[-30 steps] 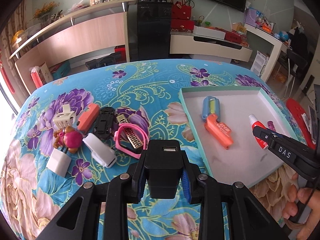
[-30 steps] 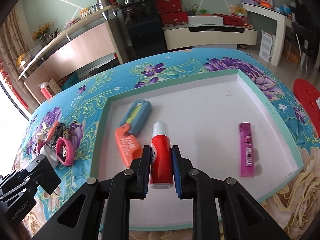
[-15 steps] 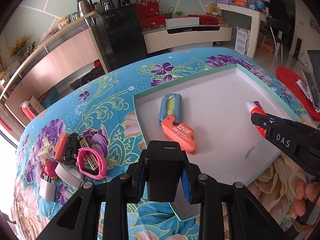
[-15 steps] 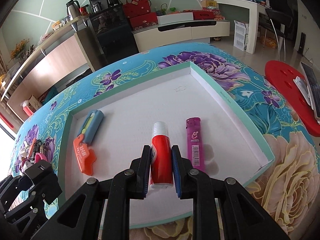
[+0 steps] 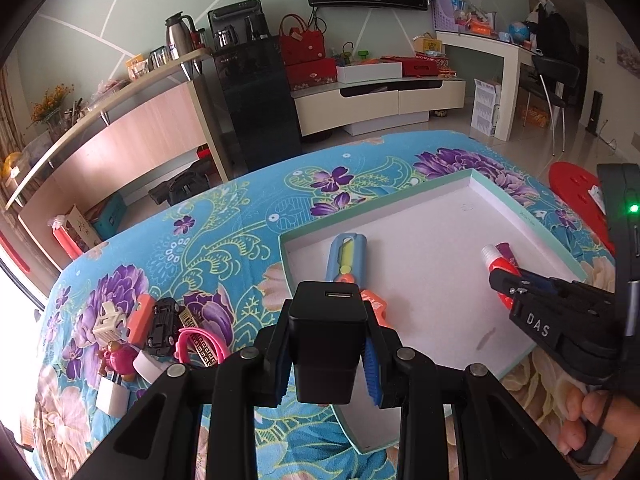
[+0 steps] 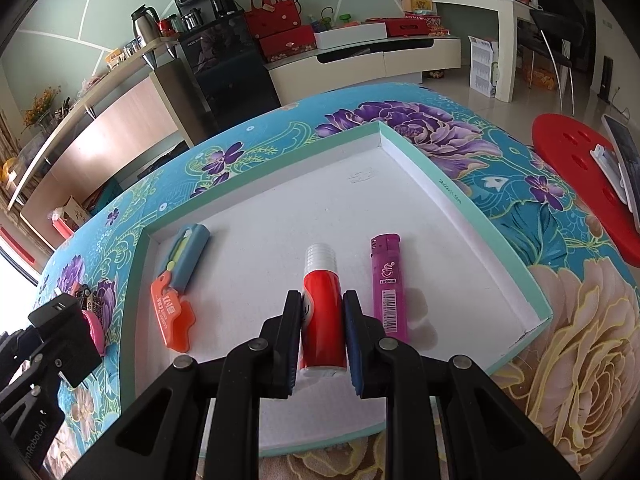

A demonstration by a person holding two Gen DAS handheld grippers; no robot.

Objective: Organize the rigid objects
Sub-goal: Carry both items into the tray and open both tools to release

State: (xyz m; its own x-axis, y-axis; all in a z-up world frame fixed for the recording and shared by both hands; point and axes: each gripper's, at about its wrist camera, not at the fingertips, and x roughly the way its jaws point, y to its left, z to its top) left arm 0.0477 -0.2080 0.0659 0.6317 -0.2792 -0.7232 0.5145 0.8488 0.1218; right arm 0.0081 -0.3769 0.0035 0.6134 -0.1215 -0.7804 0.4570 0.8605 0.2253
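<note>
Left wrist view shows the left tool [image 5: 326,354] clamped on a black USB charger block [image 5: 325,340], its port facing up, held above the near-left corner of a shallow mint-rimmed tray [image 5: 528,220] that sits on the desk's floral cloth [image 5: 224,232]. Inside the tray, toward its left wall, a blue utility knife [image 5: 346,252] lies with an orange utility knife [image 5: 374,308] touching its near end, the latter partly hidden behind the charger. Off the tray, toward the desk's left edge, a cluster of small items lies close together: a white plug adapter [image 5: 107,320], a black toy car [image 5: 162,326], a pink bracelet [image 5: 200,346], a small pink figure [image 5: 118,360] and a white charger cube [image 5: 112,394]. At the right of this view the right tool [image 5: 505,280] reaches in over the tray, with the person's fingers [image 5: 580,420] below it. Right wrist view shows the right tool [image 6: 322,338] closed on a red glue bottle [image 6: 323,308] with a white ribbed cap, held low over the tray floor near the tray's near edge [image 6: 320,438]; whether it touches the floor I cannot tell. Just beside the bottle's right side lies a purple lighter [image 6: 388,284], parallel to it. Both knives [image 6: 176,284] lie by the tray's left wall.
</note>
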